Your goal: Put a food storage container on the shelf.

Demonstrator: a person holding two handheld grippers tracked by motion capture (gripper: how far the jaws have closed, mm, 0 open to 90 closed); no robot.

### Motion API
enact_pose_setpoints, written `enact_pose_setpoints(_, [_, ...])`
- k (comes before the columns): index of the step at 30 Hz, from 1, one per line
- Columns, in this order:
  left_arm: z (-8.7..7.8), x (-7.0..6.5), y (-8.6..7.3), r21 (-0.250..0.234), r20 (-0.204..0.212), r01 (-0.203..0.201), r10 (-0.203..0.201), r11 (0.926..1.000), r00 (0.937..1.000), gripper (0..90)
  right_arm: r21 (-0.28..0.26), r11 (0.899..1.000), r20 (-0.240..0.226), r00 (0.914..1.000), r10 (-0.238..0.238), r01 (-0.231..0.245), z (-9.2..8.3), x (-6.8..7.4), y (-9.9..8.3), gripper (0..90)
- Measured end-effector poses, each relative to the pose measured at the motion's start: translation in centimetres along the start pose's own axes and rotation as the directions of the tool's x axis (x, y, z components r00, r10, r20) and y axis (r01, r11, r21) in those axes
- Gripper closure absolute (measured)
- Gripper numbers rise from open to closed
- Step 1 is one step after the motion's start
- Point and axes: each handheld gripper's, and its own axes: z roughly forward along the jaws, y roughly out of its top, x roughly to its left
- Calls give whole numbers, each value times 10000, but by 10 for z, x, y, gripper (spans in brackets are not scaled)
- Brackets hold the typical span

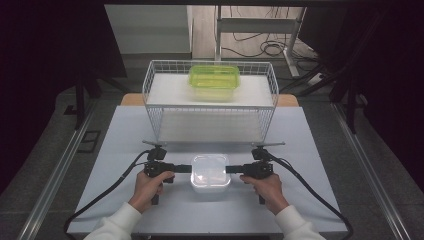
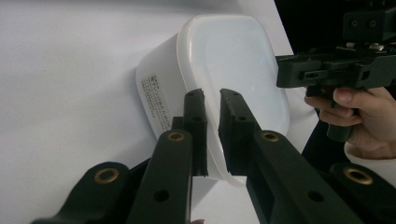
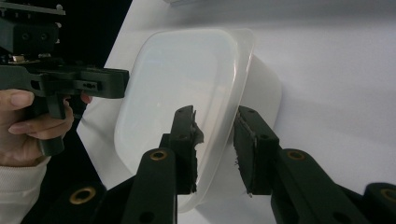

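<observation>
Left gripper (image 1: 186,168) is clamped narrow on the lid rim of the white container (image 1: 210,173), which sits between both grippers on the pale grey table (image 1: 120,145). Right gripper (image 1: 231,169) pinches the opposite rim. Beyond them stands a wire basket (image 1: 155,82) holding a green box (image 1: 214,77); grey floor surrounds the table.

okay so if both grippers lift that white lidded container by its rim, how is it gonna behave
The white container is thin translucent plastic, so probably light, and its rim may flex. Smooth lid, so possibly slippery. The left gripper and right gripper pinch opposite edges, so it should stay level.
</observation>
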Motion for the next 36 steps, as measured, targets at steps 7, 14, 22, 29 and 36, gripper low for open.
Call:
enact_pose_setpoints(7, [1, 1, 0, -1, 26, -27, 27, 10000, 10000, 821, 3, 10000, 23, 10000, -13, 13, 0, 0, 0, 692])
enact_pose_setpoints(14, [3, 2, 1, 64, 36, -74, 74, 10000, 10000, 771, -1, 10000, -5, 10000, -44, 44, 1, -1, 1, 689])
enact_pose_setpoints(22, [5, 5, 2, 201, 129, 33, -36, 9998, 9999, 735, 17, 10000, -26, 10000, -46, 46, 1, -2, 1, 687])
enact_pose_setpoints(29, [6, 5, 1, 121, 146, 309, -310, 9995, 9994, 721, 20, 10000, 7, 10000, 64, -64, 1, -2, 1, 685])
enact_pose_setpoints(36, [10, 9, 2, 620, 409, 451, -477, 9971, 9980, 668, 13, 10000, -51, 10000, 70, -69, 1, -2, 1, 689])
